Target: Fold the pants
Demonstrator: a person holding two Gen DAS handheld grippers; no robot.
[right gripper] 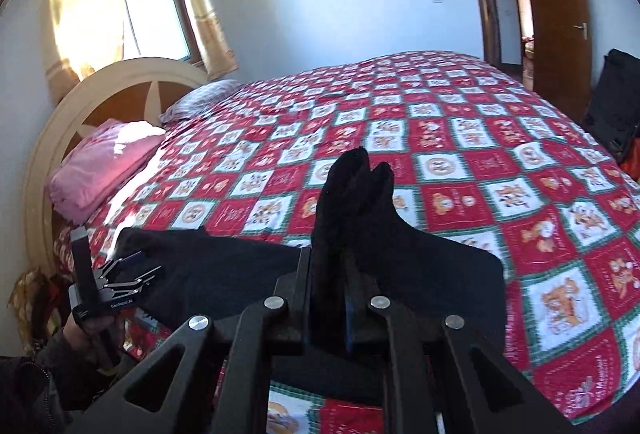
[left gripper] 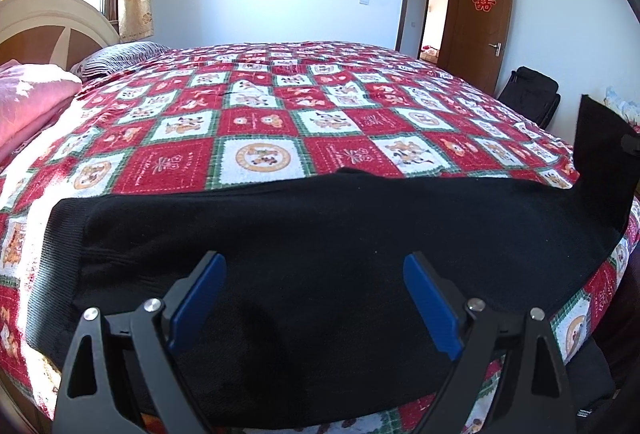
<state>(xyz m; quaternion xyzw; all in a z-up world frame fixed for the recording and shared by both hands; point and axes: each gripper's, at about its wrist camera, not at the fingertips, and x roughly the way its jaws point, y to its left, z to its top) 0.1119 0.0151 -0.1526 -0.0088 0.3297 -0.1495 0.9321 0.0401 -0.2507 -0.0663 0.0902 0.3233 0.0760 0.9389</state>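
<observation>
Black pants lie lengthwise along the near edge of the bed, the ribbed waistband at the left. My left gripper hovers open over the middle of them, blue pads wide apart with nothing between. At the far right the leg end stands lifted off the bed. In the right wrist view my right gripper is shut on the black leg ends, which stick up past the jaws. The left gripper shows at the left, held by a hand.
A red, white and green checked bedspread covers the bed. A folded pink blanket and a striped pillow lie by the round headboard. A black chair stands near the open brown door.
</observation>
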